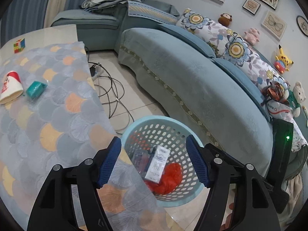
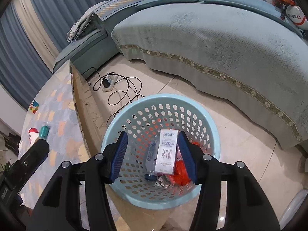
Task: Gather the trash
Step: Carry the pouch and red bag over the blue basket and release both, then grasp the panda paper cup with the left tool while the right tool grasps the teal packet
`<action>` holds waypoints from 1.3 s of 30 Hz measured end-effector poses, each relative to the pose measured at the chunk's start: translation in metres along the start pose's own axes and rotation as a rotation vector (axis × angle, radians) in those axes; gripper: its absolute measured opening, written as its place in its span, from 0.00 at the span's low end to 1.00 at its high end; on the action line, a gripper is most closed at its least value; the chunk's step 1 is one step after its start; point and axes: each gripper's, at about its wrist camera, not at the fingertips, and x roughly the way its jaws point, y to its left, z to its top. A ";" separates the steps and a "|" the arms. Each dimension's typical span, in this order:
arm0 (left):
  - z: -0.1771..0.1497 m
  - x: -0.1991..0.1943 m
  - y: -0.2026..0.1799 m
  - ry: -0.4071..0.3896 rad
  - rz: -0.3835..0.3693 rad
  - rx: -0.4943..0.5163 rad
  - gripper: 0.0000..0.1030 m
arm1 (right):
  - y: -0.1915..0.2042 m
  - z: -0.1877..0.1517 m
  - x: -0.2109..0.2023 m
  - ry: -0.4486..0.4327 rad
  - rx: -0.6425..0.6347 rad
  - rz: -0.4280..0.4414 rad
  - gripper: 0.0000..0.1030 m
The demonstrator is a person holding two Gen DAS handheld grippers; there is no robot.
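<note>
While both tools (image 1: 154,160) (image 2: 153,155) gape empty over the basket (image 2: 211,132), a milk carton (image 2: 166,152) lies inside.

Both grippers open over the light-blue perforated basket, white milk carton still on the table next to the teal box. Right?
Not quite. The white milk carton already lies inside the light-blue perforated basket, as the right wrist view shows. Beside the teal box on the table lies a red-and-white paper cup. Left gripper and right gripper are open.
</note>
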 end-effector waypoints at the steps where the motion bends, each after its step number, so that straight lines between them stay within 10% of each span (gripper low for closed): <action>1: 0.000 -0.002 0.000 -0.005 -0.001 -0.001 0.66 | 0.003 0.000 -0.003 -0.006 -0.006 0.006 0.49; 12: 0.025 -0.059 0.034 -0.144 0.006 -0.101 0.66 | 0.061 0.008 -0.031 -0.097 -0.115 0.076 0.60; 26: 0.081 -0.134 0.204 -0.285 0.275 -0.229 0.69 | 0.239 0.007 0.002 -0.076 -0.398 0.296 0.63; 39: 0.088 -0.057 0.334 -0.152 0.219 -0.369 0.69 | 0.347 -0.028 0.107 0.050 -0.508 0.340 0.62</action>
